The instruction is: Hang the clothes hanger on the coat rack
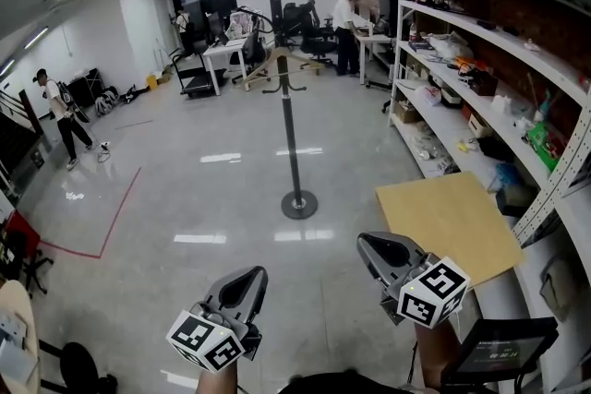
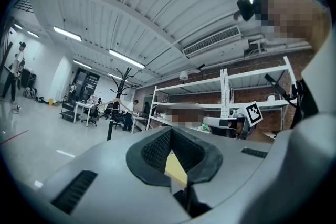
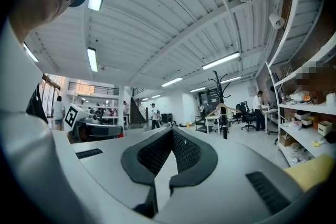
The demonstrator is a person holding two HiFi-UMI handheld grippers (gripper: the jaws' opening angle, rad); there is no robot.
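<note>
A black coat rack (image 1: 289,120) stands on the glossy floor ahead of me, on a round base. A wooden clothes hanger (image 1: 282,60) hangs on it about a third of the way down the pole, tilted a little. The same coat rack (image 2: 119,96) and hanger (image 2: 118,104) show small and far off in the left gripper view. In the right gripper view the coat rack (image 3: 222,105) and hanger (image 3: 222,109) are also distant. My left gripper (image 1: 247,280) and right gripper (image 1: 380,246) are low in the head view, well short of the rack. Both are shut and hold nothing.
Metal shelving (image 1: 480,60) packed with several items runs along the right wall. A light wooden board (image 1: 452,221) lies at its foot by my right gripper. Desks, office chairs and a person (image 1: 347,30) are behind the rack; another person (image 1: 60,115) walks at far left. Red tape (image 1: 115,208) marks the floor.
</note>
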